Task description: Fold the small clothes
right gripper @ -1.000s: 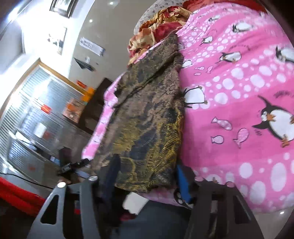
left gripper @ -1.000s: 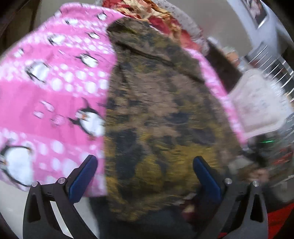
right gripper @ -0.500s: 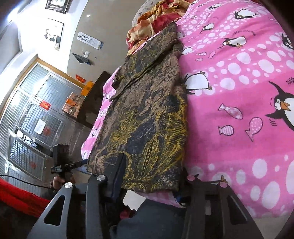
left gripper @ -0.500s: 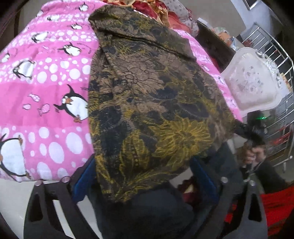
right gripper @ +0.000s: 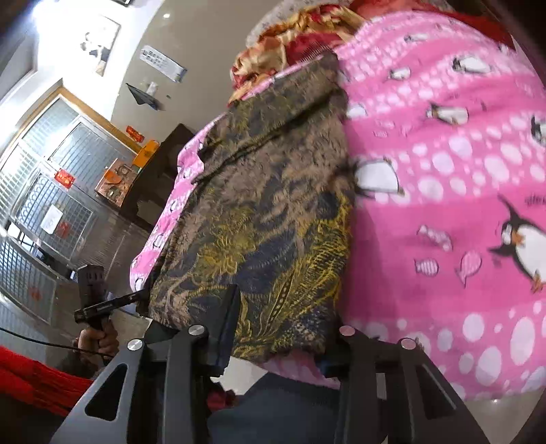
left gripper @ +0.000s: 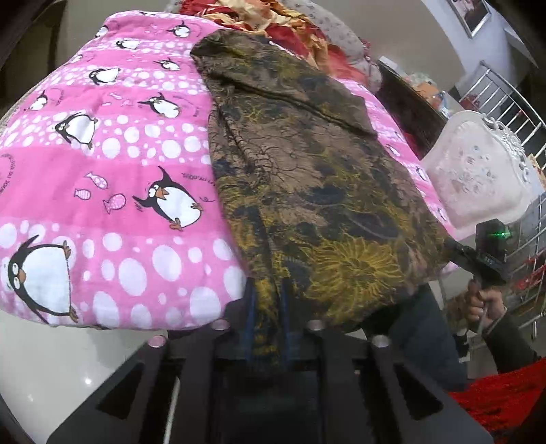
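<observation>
A brown, black and yellow floral garment [left gripper: 307,177] lies lengthwise on a pink penguin blanket [left gripper: 102,177], its near hem hanging over the bed's front edge. My left gripper [left gripper: 268,328] is shut on the hem's left corner. In the right wrist view the same garment [right gripper: 266,211] spreads ahead, and my right gripper [right gripper: 279,328] stands open around the near hem, its left finger [right gripper: 228,324] over the cloth. The other hand-held gripper [right gripper: 99,304] shows at the garment's far corner, and it also shows in the left wrist view [left gripper: 477,256].
A red and gold bedding heap [left gripper: 273,17] lies at the head of the bed. A white ornate chair [left gripper: 477,170] and metal railing stand to the right. A dark cabinet [right gripper: 160,164] and barred windows are beyond the bed's other side.
My left gripper has closed from wide open onto the garment's hem corner. The right gripper stays open around the hem, which now sits a little deeper between its fingers.
</observation>
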`<action>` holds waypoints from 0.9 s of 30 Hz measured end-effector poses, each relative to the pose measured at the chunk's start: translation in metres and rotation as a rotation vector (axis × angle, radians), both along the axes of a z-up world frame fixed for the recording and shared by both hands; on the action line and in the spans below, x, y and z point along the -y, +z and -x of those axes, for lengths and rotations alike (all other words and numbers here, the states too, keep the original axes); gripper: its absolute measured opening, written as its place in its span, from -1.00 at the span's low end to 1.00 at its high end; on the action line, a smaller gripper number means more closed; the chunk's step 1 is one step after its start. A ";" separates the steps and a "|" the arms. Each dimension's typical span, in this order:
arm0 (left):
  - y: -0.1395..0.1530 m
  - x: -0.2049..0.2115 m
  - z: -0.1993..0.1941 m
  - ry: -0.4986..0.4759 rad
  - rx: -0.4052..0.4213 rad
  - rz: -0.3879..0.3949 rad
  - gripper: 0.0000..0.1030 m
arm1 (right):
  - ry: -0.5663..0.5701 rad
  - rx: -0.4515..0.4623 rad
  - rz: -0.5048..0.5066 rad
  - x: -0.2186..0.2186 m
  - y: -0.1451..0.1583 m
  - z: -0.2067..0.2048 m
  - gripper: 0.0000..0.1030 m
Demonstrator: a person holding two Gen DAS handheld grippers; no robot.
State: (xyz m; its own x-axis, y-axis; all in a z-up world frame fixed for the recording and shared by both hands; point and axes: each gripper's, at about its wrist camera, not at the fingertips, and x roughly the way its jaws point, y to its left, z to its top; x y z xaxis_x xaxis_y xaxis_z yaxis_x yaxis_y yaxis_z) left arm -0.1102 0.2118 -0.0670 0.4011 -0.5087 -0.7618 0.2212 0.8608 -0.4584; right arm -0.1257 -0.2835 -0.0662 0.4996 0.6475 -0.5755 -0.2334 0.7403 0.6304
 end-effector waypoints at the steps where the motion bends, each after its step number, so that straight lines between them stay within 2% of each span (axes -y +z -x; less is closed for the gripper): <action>1: -0.003 0.002 -0.001 -0.012 -0.011 0.020 -0.29 | -0.017 -0.017 0.002 0.002 -0.003 -0.003 -0.21; 2: -0.003 0.002 0.000 -0.016 0.000 0.038 -0.22 | -0.044 -0.045 -0.003 0.005 -0.009 -0.006 -0.21; 4: -0.002 0.004 0.001 -0.007 0.010 0.029 -0.22 | -0.065 -0.079 -0.028 0.010 -0.017 -0.008 -0.26; 7: -0.001 0.005 0.001 0.015 0.007 0.002 -0.90 | -0.078 -0.064 0.008 0.008 -0.013 -0.007 -0.41; 9: 0.000 0.002 0.002 0.025 0.008 0.016 -0.91 | -0.082 -0.043 0.042 0.006 -0.007 -0.005 -0.79; 11: 0.009 0.002 0.005 0.033 0.042 -0.002 -0.91 | -0.089 -0.016 0.075 0.004 0.002 -0.003 -0.85; 18: 0.065 -0.034 0.027 0.104 0.185 0.090 -0.92 | -0.032 0.134 0.113 -0.004 0.059 0.029 -0.89; 21: 0.089 -0.049 0.046 0.100 0.231 0.126 -0.92 | 0.008 0.190 0.104 -0.008 0.085 0.049 -0.89; 27: 0.142 -0.059 0.078 0.080 0.321 0.236 -0.92 | 0.006 0.316 0.074 0.013 0.153 0.097 -0.89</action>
